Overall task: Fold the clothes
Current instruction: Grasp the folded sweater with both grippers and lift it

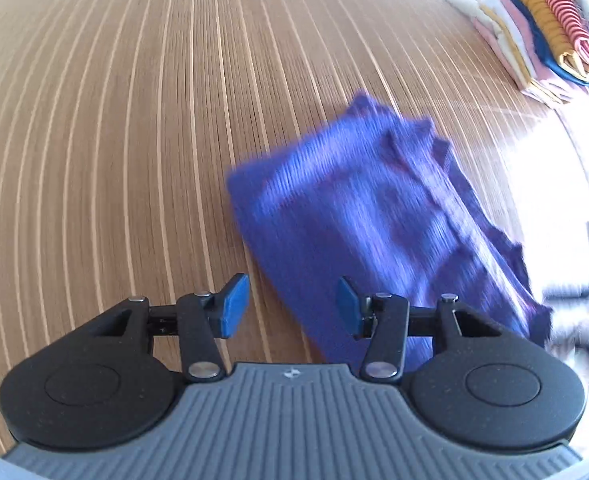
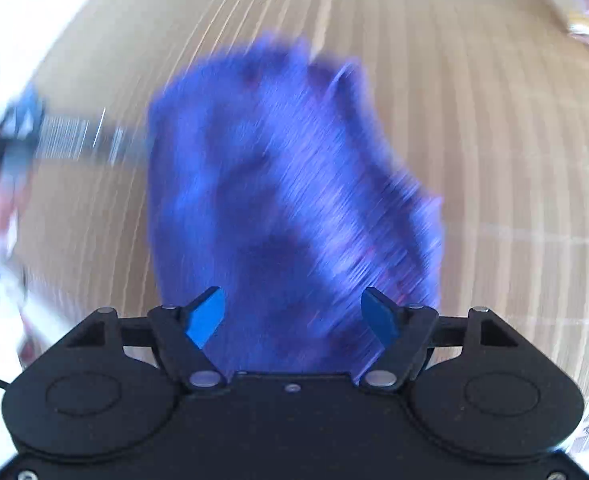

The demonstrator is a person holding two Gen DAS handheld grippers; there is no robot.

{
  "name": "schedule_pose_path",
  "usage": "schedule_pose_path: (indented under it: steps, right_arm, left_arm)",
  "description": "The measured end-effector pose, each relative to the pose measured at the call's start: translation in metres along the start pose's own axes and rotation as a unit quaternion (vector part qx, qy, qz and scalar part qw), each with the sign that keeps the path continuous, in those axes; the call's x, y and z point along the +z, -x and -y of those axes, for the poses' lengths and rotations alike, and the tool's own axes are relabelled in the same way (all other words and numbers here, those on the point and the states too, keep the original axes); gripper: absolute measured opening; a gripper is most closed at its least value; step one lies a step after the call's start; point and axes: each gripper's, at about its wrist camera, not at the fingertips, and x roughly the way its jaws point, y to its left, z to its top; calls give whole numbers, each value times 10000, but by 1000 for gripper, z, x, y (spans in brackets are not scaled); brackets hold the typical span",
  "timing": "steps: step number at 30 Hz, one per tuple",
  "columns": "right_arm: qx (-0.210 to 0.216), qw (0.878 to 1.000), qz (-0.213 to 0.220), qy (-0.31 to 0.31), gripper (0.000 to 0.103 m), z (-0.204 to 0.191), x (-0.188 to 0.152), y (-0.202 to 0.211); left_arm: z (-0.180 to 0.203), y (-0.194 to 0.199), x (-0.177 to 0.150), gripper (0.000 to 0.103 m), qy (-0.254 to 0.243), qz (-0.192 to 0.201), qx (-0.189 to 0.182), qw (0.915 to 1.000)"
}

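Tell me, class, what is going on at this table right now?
A person holding a two-finger gripper in each hand is folding clothes on a striped wooden table. A blue-purple garment lies on it, already folded into a compact shape. The left gripper and the right gripper are both open, holding nothing; the right-wrist view is blurred. A stack of folded clothes sits at the far side of the table.

Home: folded laundry stack (image 1: 542,28), wooden table (image 1: 114,120)
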Motion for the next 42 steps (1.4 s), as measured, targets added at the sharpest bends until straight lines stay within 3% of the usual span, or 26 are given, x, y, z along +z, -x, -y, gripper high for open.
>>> schedule_pose_path:
  steps: [5,7,13,16,20,23,28,31,35,37,40,42]
  right_arm:
    - [271,9971,458,-552,77,51,43,1]
    - [476,9968,549,-338,77,56,59,-9]
    - [807,9962,274,194,76,53,89,-46]
    - [1169,9925,321,123,76,48,102,-53]
    - [1279,9904,491,183,77,41,121,-66]
    - [1265,9887,456,665,81,32,135,-71]
    - [874,9785,426,1820,82,2,146,-84]
    - [899,9775,465,1852,83,-2,154,-91]
    - [1216,9738,229,1906,88,-10,161,-104]
    - [1065,9684,180,2250,91,-18,156,-107]
    - [701,9585,234,2755,89,-30,143,-110]
    - [540,9591,214,2770,82,-35,142,-108]
  left_arm:
    - [-1,0,-48,55,672,-368,-560,9955]
    - [6,-5,-59,55,823,-369,-593,9942]
    - [15,-27,-78,55,1500,-468,-880,9837]
    - [25,-30,-89,55,1506,-626,-1111,9803]
    - [41,-39,-100,55,1585,-865,-1301,9749]
    - [51,-49,-102,56,1721,-893,-1264,9728]
    - [59,-53,-105,62,1830,-830,-1214,9721]
    - [61,-53,-109,64,1984,-806,-1175,9697]
    - [77,-57,-107,84,2078,-776,-1138,9684]
    - [90,-59,-105,84,1861,-743,-945,9751]
    - [98,-59,-106,84,1800,-587,-798,9787]
    - [103,-55,-106,73,1626,-426,-581,9841]
